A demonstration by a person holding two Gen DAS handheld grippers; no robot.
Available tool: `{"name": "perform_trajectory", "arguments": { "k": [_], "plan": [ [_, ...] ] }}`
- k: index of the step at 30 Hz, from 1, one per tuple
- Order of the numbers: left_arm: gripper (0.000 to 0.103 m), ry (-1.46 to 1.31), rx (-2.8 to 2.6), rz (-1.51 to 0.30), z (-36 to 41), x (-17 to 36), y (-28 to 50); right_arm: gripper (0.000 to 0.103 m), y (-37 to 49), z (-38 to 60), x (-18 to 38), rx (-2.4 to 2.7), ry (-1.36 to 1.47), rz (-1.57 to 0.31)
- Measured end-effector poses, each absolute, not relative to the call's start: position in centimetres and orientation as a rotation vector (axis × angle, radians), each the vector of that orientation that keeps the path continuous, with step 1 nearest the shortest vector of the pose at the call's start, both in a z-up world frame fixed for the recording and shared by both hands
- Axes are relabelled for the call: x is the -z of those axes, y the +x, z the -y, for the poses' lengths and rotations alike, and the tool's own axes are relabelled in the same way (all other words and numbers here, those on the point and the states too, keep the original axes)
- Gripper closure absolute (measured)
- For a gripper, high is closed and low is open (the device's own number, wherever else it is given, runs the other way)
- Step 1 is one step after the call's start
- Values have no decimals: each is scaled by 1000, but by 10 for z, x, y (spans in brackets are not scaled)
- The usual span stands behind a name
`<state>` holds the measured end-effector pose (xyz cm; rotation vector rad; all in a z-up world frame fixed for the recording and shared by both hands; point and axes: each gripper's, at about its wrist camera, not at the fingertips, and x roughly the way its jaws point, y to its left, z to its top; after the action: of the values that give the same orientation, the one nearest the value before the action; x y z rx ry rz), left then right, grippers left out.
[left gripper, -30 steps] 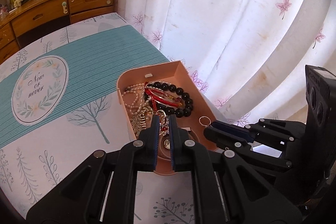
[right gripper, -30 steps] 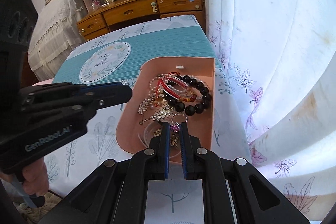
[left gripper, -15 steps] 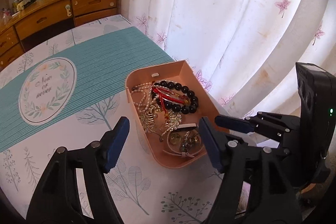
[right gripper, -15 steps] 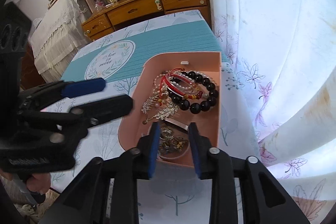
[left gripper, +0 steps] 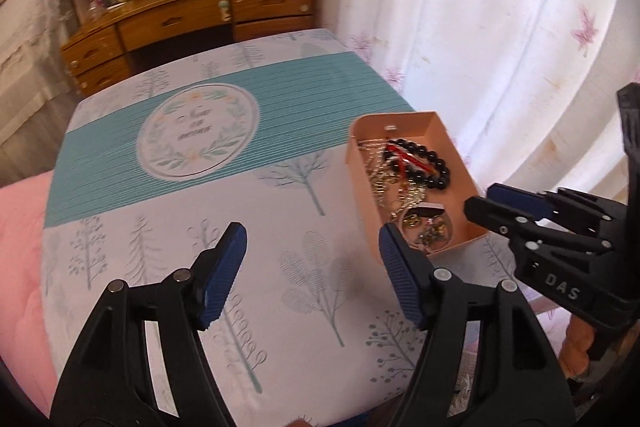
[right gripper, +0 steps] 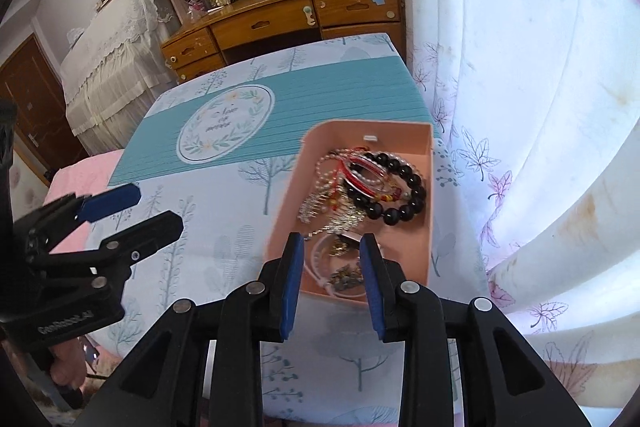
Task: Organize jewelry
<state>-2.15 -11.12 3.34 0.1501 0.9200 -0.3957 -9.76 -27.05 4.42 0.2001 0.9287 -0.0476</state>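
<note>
A pink open box [right gripper: 424, 247] of jewelry sits near the table's right edge; it also shows in the left wrist view [left gripper: 448, 143]. Inside lie a black bead bracelet [right gripper: 400, 189], red bangles [right gripper: 366, 171], pearl strands and a small clear round dish [right gripper: 340, 267] of trinkets. My right gripper [right gripper: 330, 251] is open and empty, just above the box's near end. My left gripper [left gripper: 312, 247] is wide open and empty over the tablecloth, left of the box.
The table [left gripper: 168, 195] wears a white and teal cloth with tree prints. White curtains [right gripper: 520, 87] hang close on the right. A wooden desk with drawers [right gripper: 288, 19] stands behind the table. A pink cover [left gripper: 16, 267] lies at the left.
Both grippers went from shut to open. The left gripper swung left, away from the box, over the cloth. The right gripper drew back a little from the box.
</note>
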Motion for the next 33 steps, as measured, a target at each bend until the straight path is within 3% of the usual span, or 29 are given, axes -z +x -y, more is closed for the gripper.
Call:
{"name": "perform_trajectory", "arguments": {
  "k": [5,7,21,33],
  "plan": [
    [37,105,256,-894,92,-44,-33,45,-102,249,-66,63,181,-929],
    [37,88,213,-888,85,-48,-36,40,-104,239,-73,75,169,-924],
    [37,11,69,-910,57,-45,-49,32,-120,211,-87,85,88,-899],
    [37,30,82,-909,62,-46,-52,31,-122,214,-92,97,84,-893]
  ]
}}
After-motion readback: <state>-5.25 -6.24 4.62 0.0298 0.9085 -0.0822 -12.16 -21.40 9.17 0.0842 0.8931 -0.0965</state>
